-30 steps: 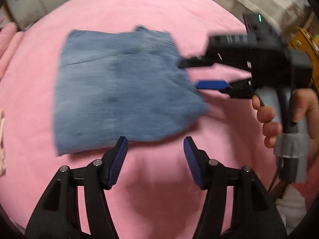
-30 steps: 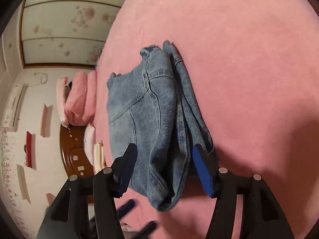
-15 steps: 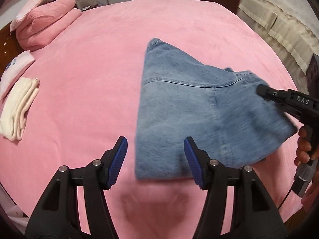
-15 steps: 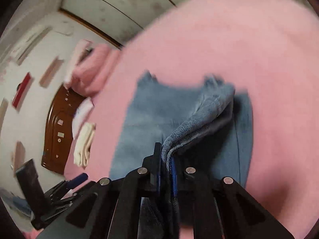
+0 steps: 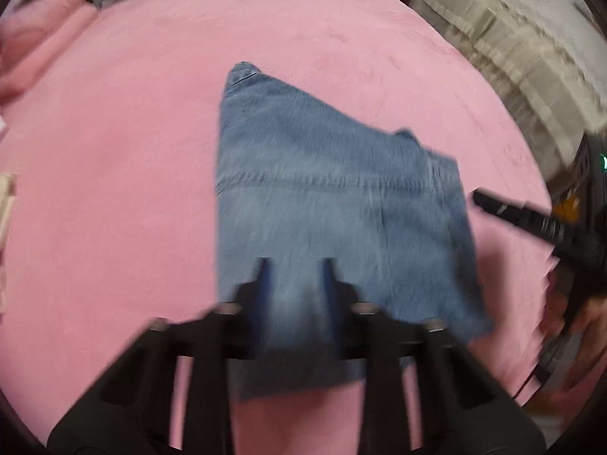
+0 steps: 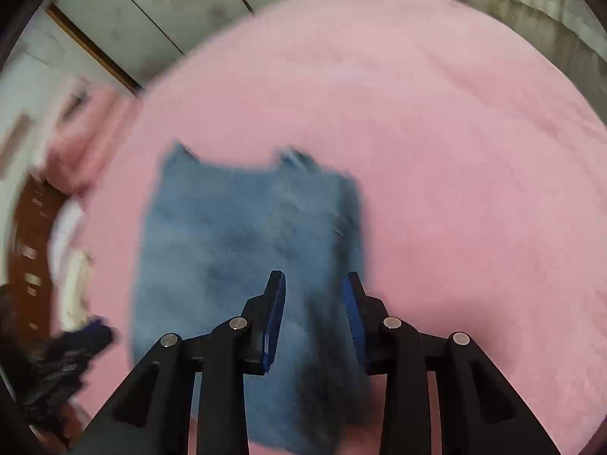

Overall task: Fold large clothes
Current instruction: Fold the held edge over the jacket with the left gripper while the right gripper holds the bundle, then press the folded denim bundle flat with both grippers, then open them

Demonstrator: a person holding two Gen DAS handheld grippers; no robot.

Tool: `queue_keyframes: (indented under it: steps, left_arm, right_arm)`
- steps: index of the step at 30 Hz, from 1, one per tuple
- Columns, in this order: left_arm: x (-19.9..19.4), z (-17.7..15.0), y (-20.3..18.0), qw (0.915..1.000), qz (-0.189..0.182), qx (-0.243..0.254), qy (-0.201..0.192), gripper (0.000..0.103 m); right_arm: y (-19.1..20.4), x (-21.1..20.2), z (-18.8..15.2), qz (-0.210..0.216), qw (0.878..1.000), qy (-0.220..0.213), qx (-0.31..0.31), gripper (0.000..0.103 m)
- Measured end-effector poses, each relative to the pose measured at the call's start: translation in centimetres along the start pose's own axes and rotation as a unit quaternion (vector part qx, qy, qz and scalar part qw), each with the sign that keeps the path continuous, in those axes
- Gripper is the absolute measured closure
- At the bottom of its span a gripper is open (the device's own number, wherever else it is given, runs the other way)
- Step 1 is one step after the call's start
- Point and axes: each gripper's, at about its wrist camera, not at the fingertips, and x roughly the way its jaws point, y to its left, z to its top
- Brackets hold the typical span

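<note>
The jeans (image 5: 334,204) lie folded into a flat blue packet on the pink bed cover (image 5: 114,189), about in the middle of it, with their two belt-end corners pointing away from me. My left gripper (image 5: 294,265) hangs over the near edge of the packet, pointing steeply down. Its jaws have just been closing, and in the blurred view they stand a narrow gap apart with denim showing between them; I cannot tell whether the pads touch the cloth. My right gripper (image 6: 315,280) is over the right side of the jeans. Its jaws have just been opening and now stand apart, blue pads facing each other, with a dark fold of denim below the gap and neither pad pressing on it. From the left camera the right gripper shows as a black prong just beside the right edge of the jeans, with my right hand (image 5: 584,314) blurred behind it. A pink bundle (image 5: 38,38) sits at the far left corner of the bed, and a pale folded cloth (image 5: 5,197) shows at the left edge.
</note>
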Motion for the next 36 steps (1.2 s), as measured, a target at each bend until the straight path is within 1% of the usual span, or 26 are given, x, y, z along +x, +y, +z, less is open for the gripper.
queue_keyframes:
  steps: [1, 3, 5, 7, 9, 10, 12, 13, 14, 15, 16, 17, 18, 19, 20, 21, 22, 23, 24, 25, 26, 28, 29, 32, 34, 36]
  left_arm:
    - [0.9, 1.0, 0.4, 0.9997, -0.021, -0.016, 0.000, 0.095]
    - [3.5, 3.5, 0.7, 0.9966, -0.067, -0.048, 0.002, 0.098]
    - [6.4, 5.6, 0.8, 0.9938, -0.096, -0.056, 0.003, 0.098]
    - [9.0, 7.0, 1.2, 0.9951, -0.080, -0.057, 0.014, 0.098]
    - [10.6, 7.6, 2.1, 0.9977, -0.030, -0.061, 0.011, 0.102]
    - [10.5, 7.7, 2.9, 0.9965, -0.034, -0.077, 0.001, 0.102]
    - [9.6, 7.5, 4.2, 0.9937, -0.038, -0.103, -0.022, 0.102]
    - [8.9, 7.4, 4.6, 0.9936, -0.026, -0.104, -0.033, 0.102]
    - [8.3, 7.2, 4.7, 0.9936, -0.020, -0.103, -0.041, 0.102]
    - [7.6, 7.0, 4.8, 0.9935, 0.012, -0.104, -0.045, 0.102]
    - [7.1, 6.8, 4.7, 0.9937, 0.024, -0.101, -0.043, 0.102]
    - [6.9, 6.6, 4.5, 0.9947, 0.016, -0.094, -0.038, 0.102]
    - [6.4, 6.1, 4.2, 0.9955, -0.008, -0.088, -0.033, 0.102]
    - [6.0, 5.4, 3.7, 0.9950, -0.039, -0.088, -0.026, 0.102]
    - [5.9, 4.7, 3.2, 0.9939, -0.062, -0.090, -0.018, 0.102]
    - [6.0, 3.8, 2.6, 0.9920, -0.087, -0.092, -0.006, 0.102]
    - [6.5, 2.9, 2.0, 0.9908, -0.097, -0.093, 0.012, 0.102]
    - [7.1, 1.9, 1.6, 0.9914, -0.089, -0.091, 0.028, 0.102]
    - [7.5, 1.4, 1.5, 0.9932, -0.072, -0.084, 0.036, 0.102]
    - [7.9, 0.7, 1.6, 0.9950, -0.051, -0.077, 0.039, 0.102]
    - [8.0, 0.2, 2.2, 0.9947, -0.053, -0.078, 0.041, 0.102]
    - [7.5, 0.2, 3.1, 0.9935, -0.059, -0.088, 0.041, 0.102]
    - [6.9, 0.3, 3.5, 0.9929, -0.057, -0.094, 0.044, 0.102]
    - [5.5, -0.5, 3.5, 0.9918, -0.044, -0.102, 0.063, 0.102]
    - [4.4, -1.6, 2.7, 0.9921, -0.043, -0.095, 0.071, 0.102]
    - [2.5, -3.3, 2.0, 0.9915, -0.050, -0.090, 0.080, 0.101]
  right_arm:
    - [0.8, 1.0, 0.6, 0.034, 0.999, 0.004, 0.001, 0.071]
    - [2.9, 4.6, 1.7, 0.109, 0.993, 0.040, -0.003, 0.088]
    - [4.7, 8.3, 1.9, 0.129, 0.989, 0.072, -0.024, 0.096]
    - [5.3, 10.9, 2.0, 0.115, 0.990, 0.077, -0.023, 0.101]
    - [4.4, 12.2, 2.0, 0.114, 0.991, 0.069, 0.016, 0.103]
    - [4.1, 12.7, 2.0, 0.111, 0.992, 0.053, 0.025, 0.103]
    - [2.1, 10.9, 2.1, 0.030, 0.999, 0.000, 0.017, 0.103]
    - [1.0, 10.3, 2.1, 0.019, 0.999, -0.012, 0.022, 0.103]
    - [-0.4, 9.7, 2.2, 0.034, 0.999, -0.008, 0.042, 0.103]
    - [-1.3, 9.2, 2.3, 0.045, 0.997, 0.000, 0.064, 0.103]
    - [-1.5, 8.6, 2.4, 0.027, 0.997, -0.001, 0.076, 0.103]
    - [-1.3, 7.6, 2.3, -0.016, 0.997, -0.006, 0.074, 0.103]
    - [-0.9, 6.4, 2.2, -0.027, 0.998, -0.010, 0.062, 0.103]
    - [-0.1, 5.7, 1.9, -0.019, 0.998, -0.013, 0.054, 0.103]
    - [0.7, 5.2, 1.3, 0.011, 0.999, -0.007, 0.050, 0.103]
    - [1.5, 5.2, 0.3, 0.061, 0.997, 0.018, 0.053, 0.103]
    - [1.0, 5.2, -0.1, 0.085, 0.994, 0.039, 0.057, 0.103]
    - [1.5, 5.8, -1.2, 0.105, 0.990, 0.068, 0.059, 0.103]
    - [1.9, 6.6, -2.4, 0.100, 0.990, 0.090, 0.051, 0.103]
    - [1.8, 7.0, -3.4, 0.070, 0.992, 0.101, 0.037, 0.103]
    - [1.3, 7.1, -4.1, 0.035, 0.994, 0.098, 0.027, 0.103]
    - [-1.1, 6.0, -4.7, 0.026, 0.994, 0.084, 0.071, 0.103]
    - [-2.4, 4.9, -4.7, -0.005, 0.992, 0.077, 0.101, 0.103]
    - [-4.3, 2.2, -4.3, -0.021, 0.984, 0.065, 0.163, 0.103]
    - [-3.2, 1.0, -4.3, -0.026, 0.989, 0.072, 0.128, 0.103]
    - [-0.9, 1.1, -4.5, -0.001, 0.993, 0.073, 0.089, 0.103]
